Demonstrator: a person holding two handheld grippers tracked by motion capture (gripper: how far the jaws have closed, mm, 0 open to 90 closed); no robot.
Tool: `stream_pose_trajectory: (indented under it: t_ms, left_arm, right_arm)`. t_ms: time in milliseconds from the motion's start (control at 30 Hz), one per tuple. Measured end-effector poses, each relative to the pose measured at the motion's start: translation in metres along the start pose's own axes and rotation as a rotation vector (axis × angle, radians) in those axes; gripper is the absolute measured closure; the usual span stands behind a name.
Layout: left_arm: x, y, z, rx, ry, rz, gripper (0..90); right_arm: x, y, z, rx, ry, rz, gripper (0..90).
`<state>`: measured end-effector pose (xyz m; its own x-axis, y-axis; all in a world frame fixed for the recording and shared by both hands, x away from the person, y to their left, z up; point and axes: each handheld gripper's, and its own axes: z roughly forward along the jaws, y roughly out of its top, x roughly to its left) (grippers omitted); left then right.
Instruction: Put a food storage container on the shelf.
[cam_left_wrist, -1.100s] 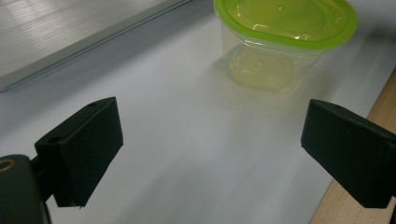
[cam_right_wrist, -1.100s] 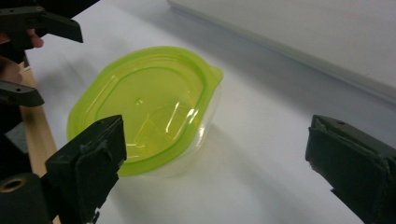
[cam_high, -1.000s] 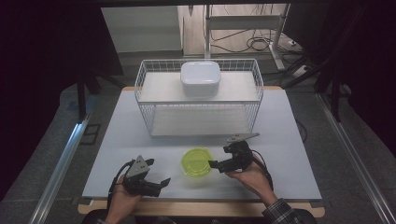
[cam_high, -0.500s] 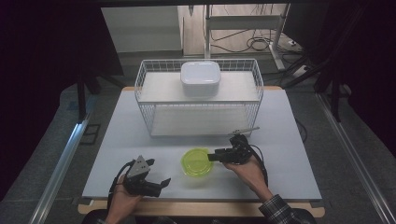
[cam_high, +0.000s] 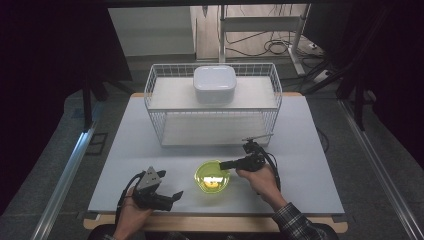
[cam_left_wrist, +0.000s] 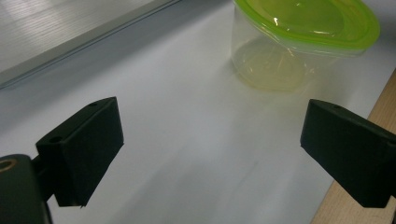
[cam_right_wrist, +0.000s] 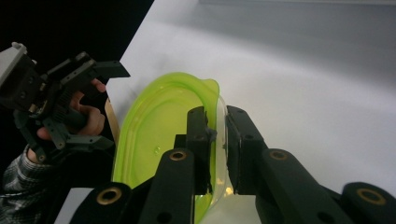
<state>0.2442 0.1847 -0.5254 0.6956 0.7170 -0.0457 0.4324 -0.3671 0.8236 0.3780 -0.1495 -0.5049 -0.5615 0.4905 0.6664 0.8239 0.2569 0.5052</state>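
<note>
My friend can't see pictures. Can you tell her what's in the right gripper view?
The right tool is pinching the rim of a clear bowl with a green lid on a white table. Farther off, a hand holds the left tool, open.

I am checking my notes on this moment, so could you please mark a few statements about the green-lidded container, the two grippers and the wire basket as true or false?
1. The right gripper has its fingers on the rim of the green-lidded container. True; its fingers have just been closing, with the rim between them.
2. The left gripper holds the container. False; its fingers stand wide open over bare table, apart from the container.
3. A white lidded box sits on the upper shelf of the wire basket. True.
4. The green-lidded container is inside the wire basket. False; it stands on the table in front of the basket.
5. The container's lid is red. False; it is yellow-green.
</note>
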Motion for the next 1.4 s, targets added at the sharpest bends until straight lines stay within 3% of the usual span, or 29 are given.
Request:
stream_pose_trajectory:
  t_ms: [367,567,1400]
  left_arm:
    - [0.001,0.001,-0.001,-0.015,0.001,-0.005,5.6]
    - [0.002,0.001,-0.002,-0.018,0.001,-0.012,5.7]
    - [0.004,0.0,-0.003,-0.017,0.015,-0.026,5.8]
  right_arm:
    - [0.004,-0.001,-0.008,-0.027,0.017,0.01,81.9]
    - [0.007,0.001,-0.018,-0.07,0.036,0.012,82.0]
    - [0.035,0.033,-0.067,-0.214,0.027,-0.017,81.9]
